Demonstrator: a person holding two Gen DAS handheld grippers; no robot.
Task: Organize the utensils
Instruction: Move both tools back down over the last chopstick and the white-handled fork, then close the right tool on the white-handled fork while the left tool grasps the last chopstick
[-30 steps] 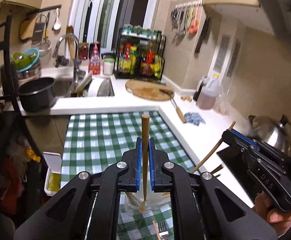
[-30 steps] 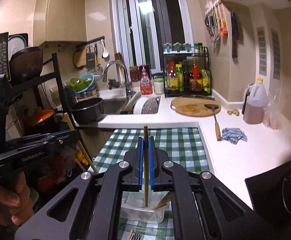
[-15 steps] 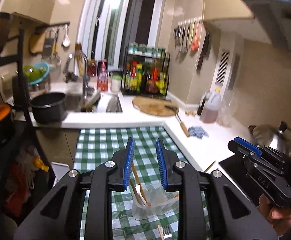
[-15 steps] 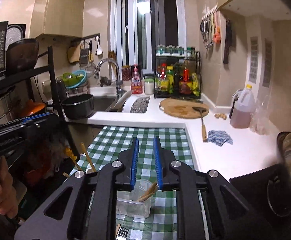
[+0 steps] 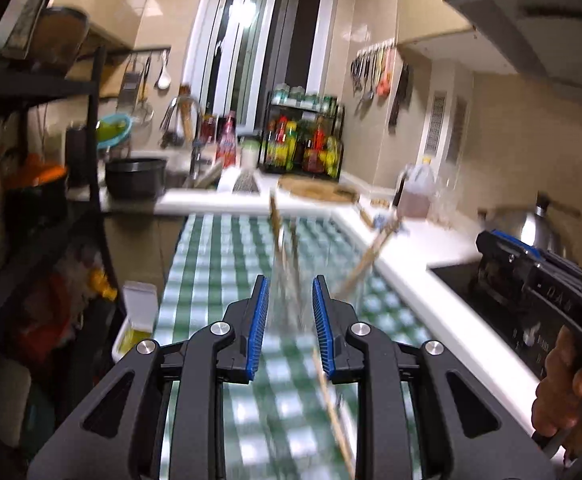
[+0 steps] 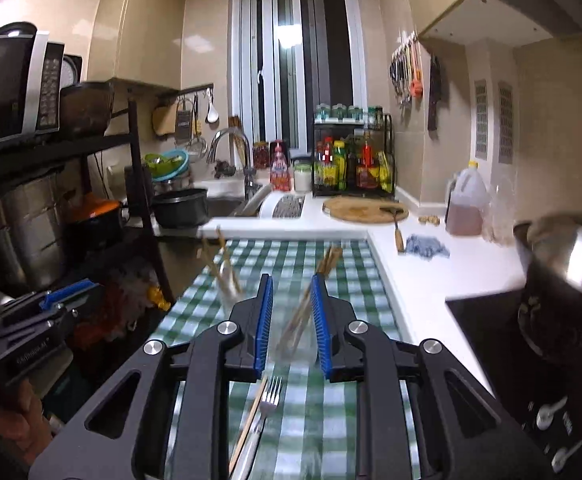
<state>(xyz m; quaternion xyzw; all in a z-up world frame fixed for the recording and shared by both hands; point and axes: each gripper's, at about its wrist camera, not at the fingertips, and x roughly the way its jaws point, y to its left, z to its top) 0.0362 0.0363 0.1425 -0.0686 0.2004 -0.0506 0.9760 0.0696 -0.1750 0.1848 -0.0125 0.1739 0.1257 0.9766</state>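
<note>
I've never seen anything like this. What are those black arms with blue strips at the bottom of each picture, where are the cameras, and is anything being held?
There is no robot here. A person holds a two-finger gripping tool in each hand, and a wide-angle camera on each tool looks forward along its fingers. One picture comes from the left gripper, the other from the right gripper; each also glimpses the other tool at its edge. The blue strips are the finger pads.

Below lies a green checked tablecloth beside a white kitchen counter. On the cloth are clear cups holding wooden chopsticks, and nearer, a fork beside a loose chopstick.

Both grippers' jaws have just opened and hold nothing. The pictures are blurred.
</note>
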